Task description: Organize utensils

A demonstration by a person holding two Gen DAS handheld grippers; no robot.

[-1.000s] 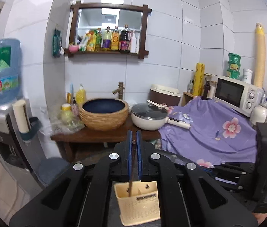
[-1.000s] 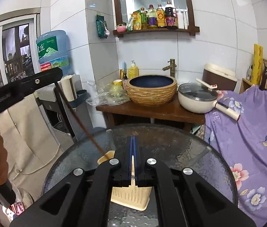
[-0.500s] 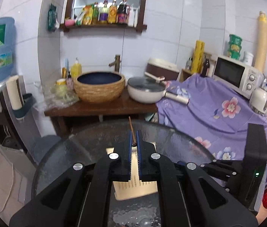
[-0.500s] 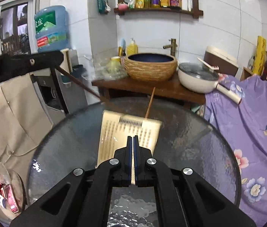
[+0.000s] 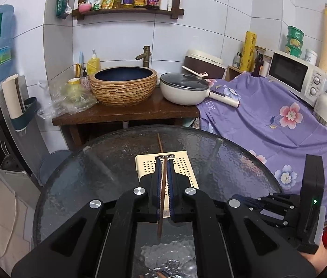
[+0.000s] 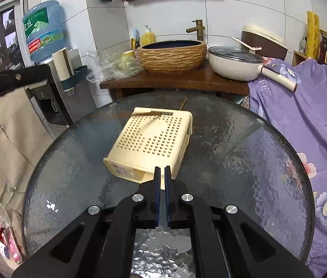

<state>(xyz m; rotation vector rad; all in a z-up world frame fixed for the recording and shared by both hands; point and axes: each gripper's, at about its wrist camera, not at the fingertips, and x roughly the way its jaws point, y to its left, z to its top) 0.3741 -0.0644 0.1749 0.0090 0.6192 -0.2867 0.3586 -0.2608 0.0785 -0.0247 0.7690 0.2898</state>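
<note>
**A:** Where is the holder?

**B:** The cream utensil holder (image 6: 150,143) lies on its side in the middle of the round glass table (image 6: 244,162). The right gripper (image 6: 162,173) has just been opening a little. Nothing is between its jaws.

**A:** And the other one?

**B:** The left gripper (image 5: 162,169) is pinching one brown chopstick (image 5: 161,199) tight. I think the holder needs standing up next, then the chopstick goes in.

**Cream holder on its side, one chopstick gripped**

The cream plastic utensil holder (image 6: 150,141) lies on its side on the round glass bench (image 6: 244,162), with its perforated wall facing up and its open mouth toward the camera. A brown wooden chopstick (image 5: 162,185) is clamped between the blue pads of the left tongs (image 5: 162,162), and its tip reaches past the holder's far edge.
</note>
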